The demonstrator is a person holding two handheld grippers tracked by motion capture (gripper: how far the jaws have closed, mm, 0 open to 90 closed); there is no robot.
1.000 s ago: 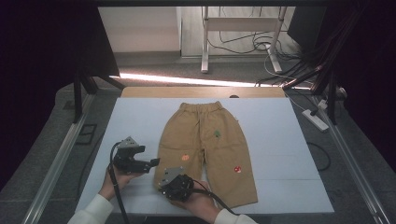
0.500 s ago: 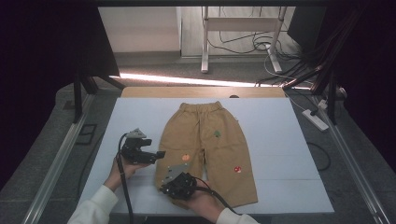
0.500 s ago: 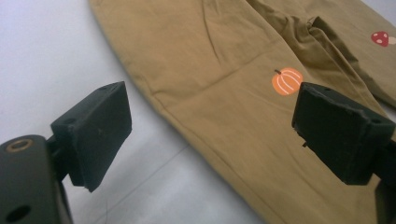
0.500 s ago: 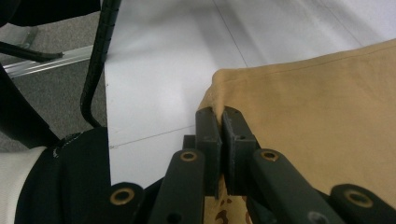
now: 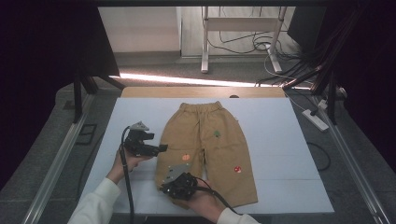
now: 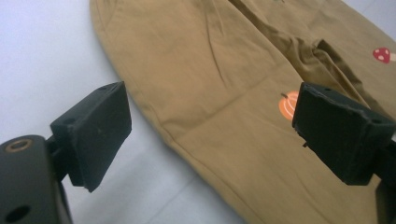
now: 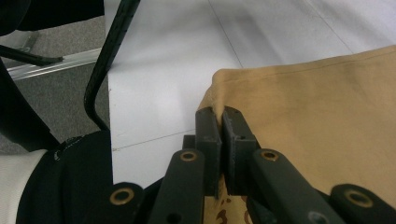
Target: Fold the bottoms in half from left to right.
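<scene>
Tan children's trousers (image 5: 212, 140) lie flat on the white table (image 5: 285, 158), waistband away from me, with small pumpkin (image 5: 186, 157) and mushroom (image 5: 238, 169) patches. My left gripper (image 5: 161, 148) hovers open beside the outer edge of the trousers' left leg. In the left gripper view its wide-apart jaws (image 6: 210, 121) frame that seam and the pumpkin patch (image 6: 287, 105), with nothing between them. My right gripper (image 5: 164, 188) sits at the near left hem corner. In the right gripper view it (image 7: 223, 116) is shut on that corner of the trousers (image 7: 317, 116).
A wooden board (image 5: 203, 92) borders the table's far edge. Metal rails (image 5: 56, 158) run along both sides. A power strip (image 5: 316, 120) lies on the floor at right. The left gripper's cable (image 7: 109, 60) hangs just left of the hem.
My left gripper has moved up the table, away from me and slightly toward the trousers' edge. The right gripper has stayed at the hem corner, still shut.
</scene>
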